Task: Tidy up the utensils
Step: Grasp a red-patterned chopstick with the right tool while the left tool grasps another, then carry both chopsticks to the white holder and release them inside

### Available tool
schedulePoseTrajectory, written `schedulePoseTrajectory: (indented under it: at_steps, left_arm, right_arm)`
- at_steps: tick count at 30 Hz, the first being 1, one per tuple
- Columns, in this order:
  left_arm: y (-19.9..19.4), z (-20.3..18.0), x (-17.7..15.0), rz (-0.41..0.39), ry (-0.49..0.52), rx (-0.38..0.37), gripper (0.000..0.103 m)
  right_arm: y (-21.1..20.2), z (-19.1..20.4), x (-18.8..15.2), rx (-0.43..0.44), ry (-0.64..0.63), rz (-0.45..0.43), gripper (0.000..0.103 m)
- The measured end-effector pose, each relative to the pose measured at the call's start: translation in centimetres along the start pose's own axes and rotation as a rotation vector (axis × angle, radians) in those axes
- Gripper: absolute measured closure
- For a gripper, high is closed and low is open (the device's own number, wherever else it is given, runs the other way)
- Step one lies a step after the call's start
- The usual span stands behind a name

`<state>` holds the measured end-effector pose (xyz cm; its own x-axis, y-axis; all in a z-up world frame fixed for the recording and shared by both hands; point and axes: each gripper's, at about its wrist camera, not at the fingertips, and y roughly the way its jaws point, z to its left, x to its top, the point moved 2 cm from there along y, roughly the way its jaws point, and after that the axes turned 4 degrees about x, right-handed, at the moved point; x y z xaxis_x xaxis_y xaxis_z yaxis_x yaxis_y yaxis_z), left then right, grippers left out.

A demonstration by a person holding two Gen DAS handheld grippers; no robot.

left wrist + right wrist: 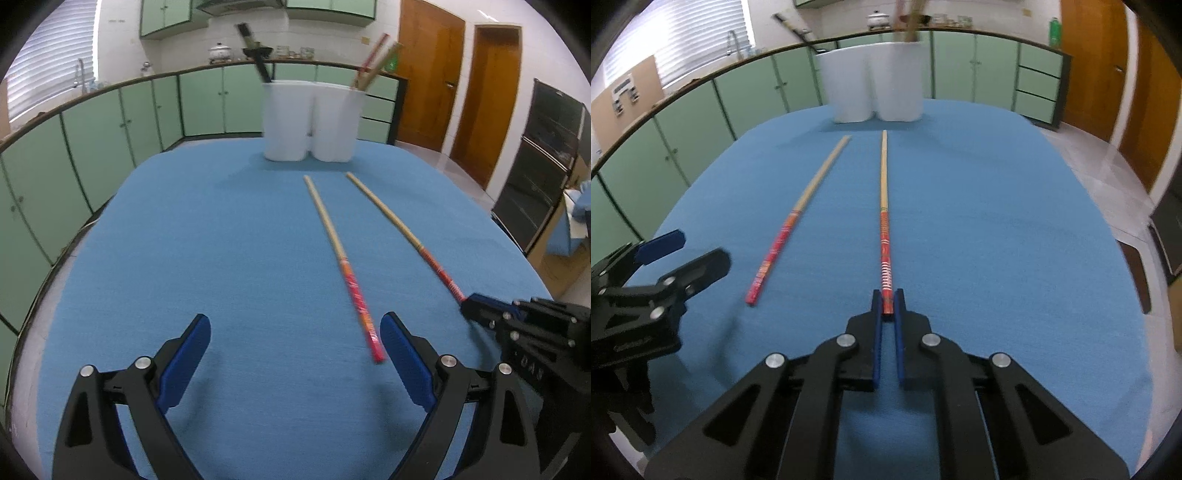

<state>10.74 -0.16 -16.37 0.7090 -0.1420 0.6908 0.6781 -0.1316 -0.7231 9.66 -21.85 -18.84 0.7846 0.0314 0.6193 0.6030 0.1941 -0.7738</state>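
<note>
Now the right claw [888, 301] is closed on the red end of one chopstick [884, 206], whose long axis runs straight up the frame, bare tip toward the white holder [871, 85]. A second chopstick [798, 218] lies left of it on the counter [997, 221], tip leaning right. The left claw [295, 354] stands wide open, empty.

holder contents [910, 18]: cut off at top edge (blurred) | chopstick end [887, 310]: hidden between pads
</note>
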Motion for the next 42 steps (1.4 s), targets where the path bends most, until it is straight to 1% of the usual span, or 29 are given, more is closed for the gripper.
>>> schedulePoseTrajectory:
  at_steps: [4,6,11,13,15,18,20,21,23,29,32,38,42]
  left_arm:
    - [0.4,-1.5,-0.3,0.022,0.029,-0.002,0.016]
    - [0.7,-2.0,-0.3,0.035,0.044,0.010,0.020]
    - [1.3,-2.5,-0.5,0.071,0.053,0.007,0.041]
    - [1.4,-2.7,-0.6,0.073,0.063,0.018,0.042]
    - [1.4,-3.1,-0.6,0.072,0.077,0.020,0.046]
    - [1.2,-3.4,-0.6,0.068,0.085,0.015,0.059]
    - [1.2,-3.7,-0.5,0.063,0.088,0.011,0.077]
    - [1.2,-3.8,-0.5,0.062,0.091,0.008,0.081]
    - [1.2,-3.8,-0.4,0.063,0.089,0.001,0.094]
    - [1.1,-3.7,-0.3,0.060,0.073,-0.007,0.097]
    - [0.7,-3.6,-0.2,0.050,0.062,-0.014,0.097]
    - [-1.2,-3.4,0.8,-0.005,0.064,-0.009,0.097]
    - [-3.2,-3.1,2.2,-0.061,0.060,-0.010,0.097]
  right_arm:
    - [-0.4,-2.3,-0.1,-0.012,0.052,-0.005,0.098]
    - [-0.3,-2.6,-0.3,-0.002,0.067,-0.003,0.098]
    - [-0.3,-2.2,-0.7,-0.015,0.048,-0.008,0.098]
    - [-0.3,-2.2,-0.7,-0.015,0.047,-0.008,0.098]
    - [-0.4,-2.3,-0.8,-0.012,0.050,-0.009,0.097]
    - [-0.4,-2.3,-0.8,-0.017,0.047,-0.013,0.097]
    - [-0.4,-2.2,-0.9,-0.017,0.045,-0.016,0.097]
    - [-0.4,-2.3,-0.9,-0.014,0.047,-0.017,0.097]
    - [-0.4,-2.3,-0.9,-0.008,0.052,-0.018,0.097]
    - [-0.7,-2.5,-0.9,0.001,0.063,-0.028,0.098]
    - [-1.1,-2.5,-0.8,0.014,0.074,-0.036,0.098]
    - [-2.9,-2.4,0.0,0.015,0.064,-0.070,0.098]
    - [-4.6,-2.4,1.0,0.015,0.056,-0.104,0.098]
